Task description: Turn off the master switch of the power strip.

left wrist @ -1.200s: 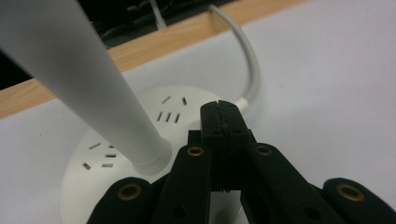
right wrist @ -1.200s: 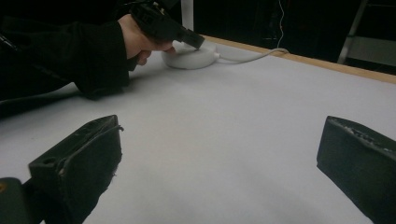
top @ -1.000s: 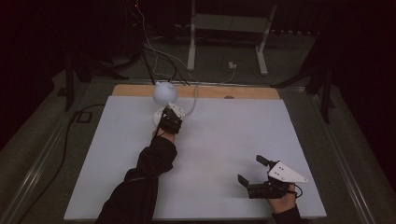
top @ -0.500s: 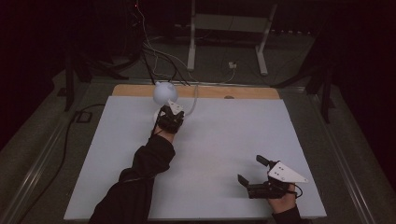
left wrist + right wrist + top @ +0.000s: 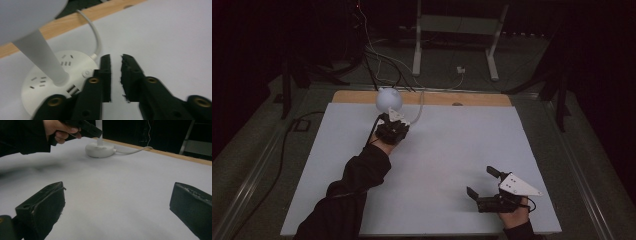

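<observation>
**One lamp, two grippers on the white table**

One white lamp (image 5: 388, 99) with a round socket base (image 5: 53, 80), slim stem and globe shade stands at the table's (image 5: 447, 150) far wooden edge. The left gripper (image 5: 115, 65) hovers just beside the base, forearm outstretched, its jaws just parted to a narrow, empty gap. The right gripper (image 5: 482, 182), well apart from the lamp, gapes wide, empty.

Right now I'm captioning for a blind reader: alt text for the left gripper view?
The left gripper, jaws slightly apart with nothing between them, hovers beside a round white socket base. A white lamp stem rises from it, and a white cable trails off.
</observation>
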`<state>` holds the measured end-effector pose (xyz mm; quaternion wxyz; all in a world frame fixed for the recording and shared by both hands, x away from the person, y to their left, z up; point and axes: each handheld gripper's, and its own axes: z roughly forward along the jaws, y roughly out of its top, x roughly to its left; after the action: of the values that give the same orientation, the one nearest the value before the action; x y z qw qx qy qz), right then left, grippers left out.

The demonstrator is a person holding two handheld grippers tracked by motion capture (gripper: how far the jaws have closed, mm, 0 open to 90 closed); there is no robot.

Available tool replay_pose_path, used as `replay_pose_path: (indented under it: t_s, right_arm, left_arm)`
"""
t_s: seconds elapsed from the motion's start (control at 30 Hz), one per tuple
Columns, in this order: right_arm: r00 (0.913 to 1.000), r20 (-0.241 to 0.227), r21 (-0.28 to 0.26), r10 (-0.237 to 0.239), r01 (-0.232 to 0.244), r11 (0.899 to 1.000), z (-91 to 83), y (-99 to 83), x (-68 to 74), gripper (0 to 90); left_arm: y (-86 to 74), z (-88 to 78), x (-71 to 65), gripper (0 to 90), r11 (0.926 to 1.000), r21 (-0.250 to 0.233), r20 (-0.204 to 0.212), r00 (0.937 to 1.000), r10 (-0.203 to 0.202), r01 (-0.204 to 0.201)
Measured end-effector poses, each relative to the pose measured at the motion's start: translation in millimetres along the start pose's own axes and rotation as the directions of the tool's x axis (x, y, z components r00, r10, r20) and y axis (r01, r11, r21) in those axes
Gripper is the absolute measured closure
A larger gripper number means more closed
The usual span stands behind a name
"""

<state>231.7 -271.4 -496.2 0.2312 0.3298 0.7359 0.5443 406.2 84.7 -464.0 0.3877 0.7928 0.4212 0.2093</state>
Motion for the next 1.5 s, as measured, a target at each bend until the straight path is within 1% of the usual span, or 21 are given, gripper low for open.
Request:
replay_pose_path:
  t_s: [0.1, 0.13, 0.2, 0.33, 0.37, 0.43, 0.47, 0.53, 0.57, 0.6, 0.67, 0.9, 0.97, 1.07, 1.13, 1.2, 1.23, 1.3, 1.33, 1.43, 1.5]
  right_arm:
    - [1.0, 0.0, 0.002, 0.001, -0.001, 1.0, 0.2, 0.0, 0.4, 0.0]
    - [1.0, 0.0, 0.003, 0.002, -0.002, 1.0, 0.4, -0.1, 0.4, 0.0]
    - [1.0, 0.002, 0.005, 0.004, -0.004, 1.0, 0.5, -0.2, 0.2, 0.0]
    - [1.0, 0.004, 0.006, 0.002, -0.002, 1.0, 0.7, -0.5, -0.1, 0.0]
    - [1.0, 0.004, 0.006, 0.002, -0.002, 1.0, 0.8, -0.5, 0.0, 0.0]
    - [1.0, 0.005, 0.007, 0.001, -0.002, 1.0, 1.0, -0.6, 0.0, 0.0]
    - [1.0, 0.005, 0.008, 0.002, -0.002, 1.0, 1.1, -0.6, 0.0, 0.0]
    - [1.0, 0.005, 0.008, 0.004, -0.004, 1.0, 1.1, -0.8, -0.2, 0.0]
    - [1.0, 0.005, 0.008, 0.004, -0.004, 1.0, 1.0, -0.7, -0.3, 0.0]
    - [1.0, 0.005, 0.007, 0.003, -0.004, 1.0, 0.8, -0.7, -0.4, 0.0]
    - [1.0, 0.006, 0.006, 0.002, -0.002, 1.0, 0.6, -0.6, -0.4, 0.0]
    - [1.0, 0.007, 0.006, 0.003, -0.003, 1.0, 0.2, -0.3, -0.1, 0.0]
    - [1.0, 0.007, 0.007, 0.001, -0.001, 1.0, 0.4, -0.4, 0.0, 0.0]
    - [1.0, 0.006, 0.01, -0.001, 0.001, 1.0, 1.1, -0.7, 0.4, 0.0]
    - [1.0, 0.006, 0.012, -0.002, 0.002, 1.0, 1.5, -0.6, 0.9, 0.0]
    - [1.0, 0.007, 0.012, -0.003, 0.003, 1.0, 1.5, -0.6, 1.2, 0.0]
    - [1.0, 0.008, 0.013, -0.004, 0.003, 1.0, 1.4, -0.6, 1.2, 0.0]
    - [1.0, 0.008, 0.012, -0.002, 0.002, 1.0, 1.3, -0.8, 1.0, 0.0]
    - [1.0, 0.008, 0.013, -0.001, 0.001, 1.0, 1.4, -0.8, 0.9, 0.0]
    - [1.0, 0.008, 0.014, -0.003, 0.003, 1.0, 1.7, -0.9, 1.2, 0.0]
    - [1.0, 0.007, 0.014, -0.003, 0.003, 1.0, 1.9, -0.9, 1.2, 0.0]
  left_arm:
    - [-0.9, -5.0, -0.6, 73.5, 0.9997, 0.014, 0.019, 0.9996, 0.02, -0.02]
    - [-1.0, -6.4, -1.2, 66.9, 0.9995, 0.017, 0.028, 0.9993, 0.026, -0.026]
    - [-1.2, -8.6, -2.0, 60.5, 0.9985, 0.034, 0.052, 0.9978, 0.042, -0.044]
    - [-2.9, -12.3, -2.4, 46.8, 0.9975, 0.055, 0.133, 0.9905, 0.037, -0.044]
    - [-3.5, -13.3, -3.0, 41.5, 0.9973, 0.058, 0.138, 0.9898, 0.036, -0.044]
    - [-4.6, -15.0, -3.5, 33.1, 0.9962, 0.071, 0.188, 0.9815, 0.038, -0.052]
    - [-5.4, -15.6, -4.2, 24.8, 0.9954, 0.078, 0.201, 0.9787, 0.039, -0.056]
    - [-7.4, -17.7, -5.9, 14.8, 0.9929, 0.088, 0.252, 0.9662, 0.055, -0.08]
    - [-8.5, -19.1, -6.6, 10.6, 0.9925, 0.091, 0.26, 0.9641, 0.056, -0.082]
    - [-9.7, -20.9, -7.2, 7.7, 0.9915, 0.089, 0.281, 0.9574, 0.066, -0.095]
    - [-11.6, -23.4, -8.2, 0.4, 0.9887, 0.106, 0.296, 0.9524, 0.07, -0.106]
    - [-16.4, -39.9, -3.0, 0.3, 0.9913, 0.067, 0.335, 0.9385, 0.085, -0.114]
    - [-18.1, -45.3, -0.3, 0.3, 0.9919, 0.052, 0.355, 0.9307, 0.09, -0.115]
    - [-20.5, -52.3, 1.4, 0.3, 0.9903, 0.048, 0.355, 0.9288, 0.105, -0.131]
    - [-22.3, -56.7, 3.1, 0.3, 0.9918, 0.042, 0.368, 0.9248, 0.097, -0.121]
    - [-25.0, -61.3, 3.1, 0.3, 0.9897, 0.04, 0.356, 0.9275, 0.115, -0.137]
    - [-26.5, -63.7, 3.7, 0.3, 0.9896, 0.037, 0.363, 0.9245, 0.117, -0.139]
    - [-30.0, -68.2, 5.3, 0.3, 0.9888, 0.031, 0.346, 0.9298, 0.127, -0.146]
    - [-32.1, -70.6, 6.6, 0.3, 0.989, 0.019, 0.344, 0.9296, 0.131, -0.147]
    - [-39.6, -77.1, 10.3, 0.3, 0.9889, 0.006, 0.326, 0.9351, 0.139, -0.149]
    - [-45.7, -80.3, 13.8, 0.3, 0.9889, 0.008, 0.328, 0.9345, 0.137, -0.148]
